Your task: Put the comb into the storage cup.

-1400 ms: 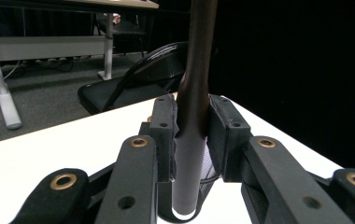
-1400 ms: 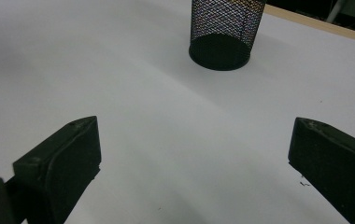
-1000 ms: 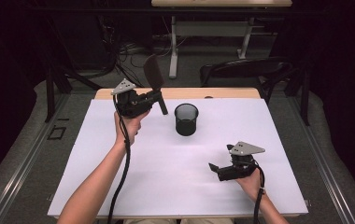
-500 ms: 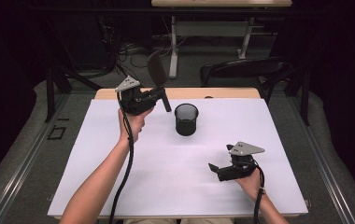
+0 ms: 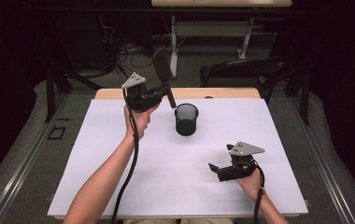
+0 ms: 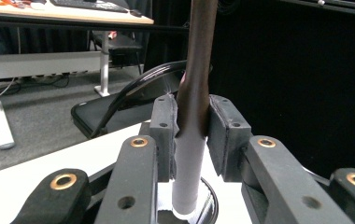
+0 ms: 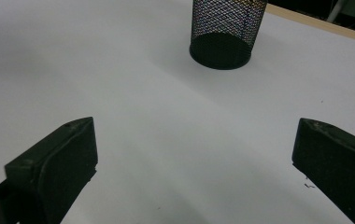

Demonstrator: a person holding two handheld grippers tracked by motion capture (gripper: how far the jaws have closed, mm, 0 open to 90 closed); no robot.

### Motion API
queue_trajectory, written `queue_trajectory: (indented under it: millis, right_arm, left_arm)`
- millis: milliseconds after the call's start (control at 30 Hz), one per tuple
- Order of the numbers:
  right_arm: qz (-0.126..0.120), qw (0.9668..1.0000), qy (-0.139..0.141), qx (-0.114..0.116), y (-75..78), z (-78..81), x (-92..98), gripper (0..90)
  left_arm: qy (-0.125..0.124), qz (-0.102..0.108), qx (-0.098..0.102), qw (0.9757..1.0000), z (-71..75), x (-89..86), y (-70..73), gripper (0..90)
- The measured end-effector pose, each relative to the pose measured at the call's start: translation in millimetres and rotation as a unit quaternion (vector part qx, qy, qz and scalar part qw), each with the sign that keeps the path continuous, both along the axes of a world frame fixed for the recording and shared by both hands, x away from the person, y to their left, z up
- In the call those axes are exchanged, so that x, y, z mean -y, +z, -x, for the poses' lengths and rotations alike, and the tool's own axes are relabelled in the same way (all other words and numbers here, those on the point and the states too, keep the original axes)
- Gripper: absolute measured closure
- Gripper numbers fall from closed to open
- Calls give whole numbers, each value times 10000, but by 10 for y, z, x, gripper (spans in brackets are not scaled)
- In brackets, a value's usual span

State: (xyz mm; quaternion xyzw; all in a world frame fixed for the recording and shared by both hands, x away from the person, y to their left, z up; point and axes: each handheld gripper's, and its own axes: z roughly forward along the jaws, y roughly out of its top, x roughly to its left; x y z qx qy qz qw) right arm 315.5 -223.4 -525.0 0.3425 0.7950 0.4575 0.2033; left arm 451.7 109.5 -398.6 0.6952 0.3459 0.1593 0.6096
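Note:
My left gripper (image 5: 166, 91) is raised over the back of the table, shut on a long utensil (image 5: 162, 70) with a dark brown upper part and a grey lower end. In the left gripper view the pads of my left gripper (image 6: 192, 116) press on the utensil (image 6: 196, 56), which stands almost upright. Its grey end hangs just above the rim of a black mesh cup (image 6: 210, 205). The cup (image 5: 186, 120) stands upright on the white table top, just right of that hand. My right gripper (image 5: 215, 169) rests low at the front right, open and empty, pointing toward the cup (image 7: 224, 28).
The white sheet (image 5: 119, 154) covers the table, with a wooden edge (image 5: 222, 93) at the back. A black chair (image 5: 241, 72) stands behind the table, and a desk with white legs (image 5: 213, 28) farther back. Metal rails (image 5: 21, 158) run along both sides.
My left gripper has shifted a little to the right with the utensil, toward the cup. The right gripper has stayed in place.

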Motion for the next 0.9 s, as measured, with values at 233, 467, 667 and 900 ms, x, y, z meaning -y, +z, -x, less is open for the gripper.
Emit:
queue_trajectory:
  millis: [233, 467, 667, 900]
  right_arm:
    - [-14, 10000, 5, 23, 0, 2, 5, 0]
    - [-13, 10000, 12, 29, 4, 4, 6, 0]
    - [16, 10000, 15, 7, 8, 7, 7, 0]
    - [26, 10000, 30, 8, 6, 6, -2, 0]
  left_arm:
    - [26, 25, 59, 10000, -38, 88, -31, 728]
    - [37, 30, 23, 10000, -93, 144, -85, 727]
    - [78, 58, 1, 10000, -128, 159, -123, 727]
    - [83, 57, -16, 9999, -154, 200, -161, 727]
